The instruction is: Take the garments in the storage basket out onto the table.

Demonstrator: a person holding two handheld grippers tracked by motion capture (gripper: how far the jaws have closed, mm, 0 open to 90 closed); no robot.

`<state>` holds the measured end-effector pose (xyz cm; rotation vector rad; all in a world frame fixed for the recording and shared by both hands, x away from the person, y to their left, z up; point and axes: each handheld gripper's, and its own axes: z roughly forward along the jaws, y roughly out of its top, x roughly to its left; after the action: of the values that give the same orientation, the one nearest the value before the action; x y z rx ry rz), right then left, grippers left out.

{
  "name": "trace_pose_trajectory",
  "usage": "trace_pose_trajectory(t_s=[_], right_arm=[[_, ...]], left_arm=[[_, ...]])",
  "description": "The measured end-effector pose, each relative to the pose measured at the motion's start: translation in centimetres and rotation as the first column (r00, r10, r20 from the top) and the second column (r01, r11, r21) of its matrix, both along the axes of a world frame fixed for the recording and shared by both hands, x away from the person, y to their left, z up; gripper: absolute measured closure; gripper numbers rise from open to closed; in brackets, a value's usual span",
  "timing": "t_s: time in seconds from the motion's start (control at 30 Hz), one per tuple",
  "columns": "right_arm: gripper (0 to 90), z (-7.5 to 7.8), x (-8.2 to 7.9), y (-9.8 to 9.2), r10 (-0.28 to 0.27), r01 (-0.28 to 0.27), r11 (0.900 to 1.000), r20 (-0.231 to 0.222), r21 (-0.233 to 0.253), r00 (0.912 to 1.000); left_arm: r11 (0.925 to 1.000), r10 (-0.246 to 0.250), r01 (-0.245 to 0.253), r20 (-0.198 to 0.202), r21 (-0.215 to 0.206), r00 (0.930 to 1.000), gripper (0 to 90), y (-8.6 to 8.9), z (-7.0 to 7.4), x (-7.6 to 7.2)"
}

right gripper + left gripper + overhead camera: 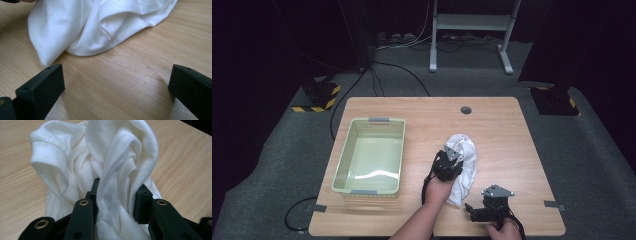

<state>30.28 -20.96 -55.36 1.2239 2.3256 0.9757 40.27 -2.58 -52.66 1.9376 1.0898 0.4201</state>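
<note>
— From the high view, where is everything?

— My left gripper [451,159] sits just right of the frame's centre, on the white cloth [467,150], which lies bunched on the wooden table [422,112]. My right gripper [473,212] is low in the frame, right of centre, just below the cloth's lower end and apart from it. The pale green basket [343,161] stands at centre left, well apart from the cloth, with bare wood between. A small round hole [466,110] in the tabletop shows above the cloth, near the far edge. Behind the table, on the grey floor, there are cables [377,80] and a white stand [472,30].

— And the left gripper view?

— My left jaws rise from the bottom edge and are clamped on a thick fold of the white cloth [112,170]; the fabric fills the gap between them and piles up to the top of the frame. Wood grain of the table [180,165] shows on both sides. Nothing else crowds it.

— The right gripper view?

— My right jaws stand wide apart at the lower left and lower right corners, holding nothing, with bare table [120,87] between them. The cloth [82,27] lies across the upper left and top, its edge resting on the wood ahead of the jaws, not touching them.
</note>
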Motion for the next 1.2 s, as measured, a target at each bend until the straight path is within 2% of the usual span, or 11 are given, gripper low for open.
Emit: trace_pose_trajectory(t_s=[0.33,0.4,0.5,0.6,0.83,1.2], right_arm=[[0.0,0.0,0.0,0.1,0.011,-0.011,1.0,0.0,-0.006,0.9999],[0.0,0.0,0.0,0.1,0.01,-0.01,1.0,-0.001,-0.002,0.9999],[0.0,0.0,0.0,0.0,0.01,-0.01,1.0,-0.002,0.001,0.9999],[0.0,0.0,0.0,0.0,0.011,-0.011,1.0,-0.001,0.003,0.9999],[0.0,0.0,0.0,0.0,0.01,-0.01,1.0,-0.001,-0.001,0.9999],[0.0,0.0,0.0,0.1,0.011,-0.011,1.0,0.0,-0.006,0.9999]], left_arm=[[0.9999,0.006,-0.006,0.003,-0.014,1.0,48.3,0.3,0.4,-0.3],[0.9998,0.005,-0.005,-0.004,-0.017,1.0,42.1,0.4,0.5,-0.2],[0.9999,0.002,-0.002,0.008,-0.013,1.0,37.7,0.4,0.7,-0.3],[0.9992,0.0,0.001,0.007,-0.04,1.0,33.3,0.6,1.0,-0.5],[0.9973,-0.016,0.02,0.046,-0.071,0.9988,26.5,1.1,2.8,-1.4],[0.9972,-0.031,0.037,0.093,-0.064,0.9952,21.0,2.0,5.3,-2.3]])
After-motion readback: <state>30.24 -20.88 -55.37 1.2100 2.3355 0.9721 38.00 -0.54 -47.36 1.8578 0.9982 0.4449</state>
